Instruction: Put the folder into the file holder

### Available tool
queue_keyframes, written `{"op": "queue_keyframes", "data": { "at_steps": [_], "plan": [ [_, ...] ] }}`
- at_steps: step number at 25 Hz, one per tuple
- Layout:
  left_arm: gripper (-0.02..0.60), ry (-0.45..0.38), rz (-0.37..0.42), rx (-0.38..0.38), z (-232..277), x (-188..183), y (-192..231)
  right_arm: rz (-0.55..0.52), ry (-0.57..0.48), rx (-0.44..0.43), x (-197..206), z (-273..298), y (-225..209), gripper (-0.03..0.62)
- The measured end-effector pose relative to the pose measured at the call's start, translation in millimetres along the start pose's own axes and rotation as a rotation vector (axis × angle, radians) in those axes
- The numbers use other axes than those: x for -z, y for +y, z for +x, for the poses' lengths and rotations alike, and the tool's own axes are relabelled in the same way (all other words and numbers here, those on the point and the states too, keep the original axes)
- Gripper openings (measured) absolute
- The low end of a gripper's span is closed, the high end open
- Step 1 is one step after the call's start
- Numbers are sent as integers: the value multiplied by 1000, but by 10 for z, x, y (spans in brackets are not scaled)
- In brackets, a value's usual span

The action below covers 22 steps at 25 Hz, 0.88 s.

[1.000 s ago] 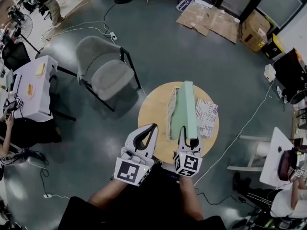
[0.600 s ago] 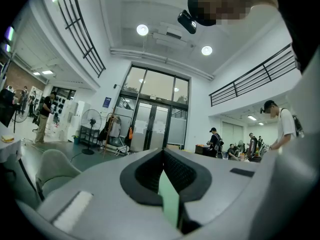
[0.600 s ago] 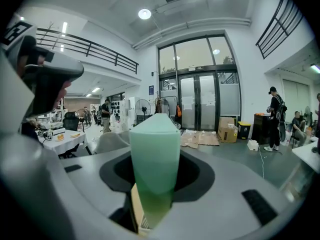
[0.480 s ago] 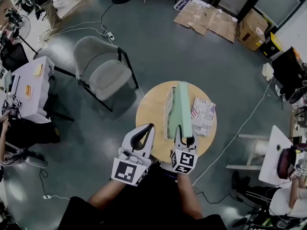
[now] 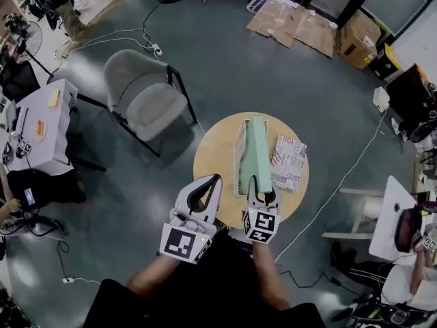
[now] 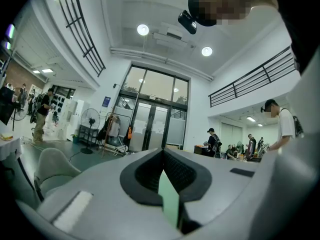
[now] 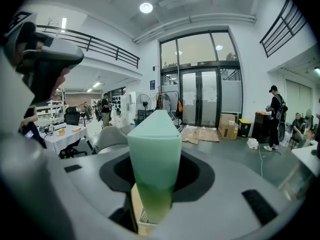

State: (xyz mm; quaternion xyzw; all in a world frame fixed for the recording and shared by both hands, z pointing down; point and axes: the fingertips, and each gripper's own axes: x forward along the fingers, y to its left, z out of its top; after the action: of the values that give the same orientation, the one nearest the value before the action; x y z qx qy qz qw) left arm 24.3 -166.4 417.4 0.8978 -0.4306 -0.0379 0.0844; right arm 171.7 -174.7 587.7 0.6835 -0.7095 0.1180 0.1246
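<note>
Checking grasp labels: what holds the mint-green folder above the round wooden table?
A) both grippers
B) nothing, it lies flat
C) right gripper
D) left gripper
C: the right gripper is shut on the near end of the mint-green folder; the left gripper is apart from it.

Round ceiling lamps (image 6: 143,30) are shining from 11 and 1 o'clock in the left gripper view, lighting the hall brightly and evenly. The glossy floor (image 5: 225,60) is catching pale glare toward 12 o'clock in the head view, and the chair (image 5: 147,94) is casting a soft shadow. Edges are bending and darkening (fisheye lenses), and the close folder (image 7: 154,154) is blurring in the right gripper view.
</note>
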Motion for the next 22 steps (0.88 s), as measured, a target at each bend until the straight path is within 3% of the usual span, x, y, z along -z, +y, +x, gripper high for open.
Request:
{"op": "queue_keyframes", "data": {
  "at_steps": [22],
  "plan": [
    [3,0,-5,1,-51,0,13,-12,78,-10,302,98,72,158]
  ]
}}
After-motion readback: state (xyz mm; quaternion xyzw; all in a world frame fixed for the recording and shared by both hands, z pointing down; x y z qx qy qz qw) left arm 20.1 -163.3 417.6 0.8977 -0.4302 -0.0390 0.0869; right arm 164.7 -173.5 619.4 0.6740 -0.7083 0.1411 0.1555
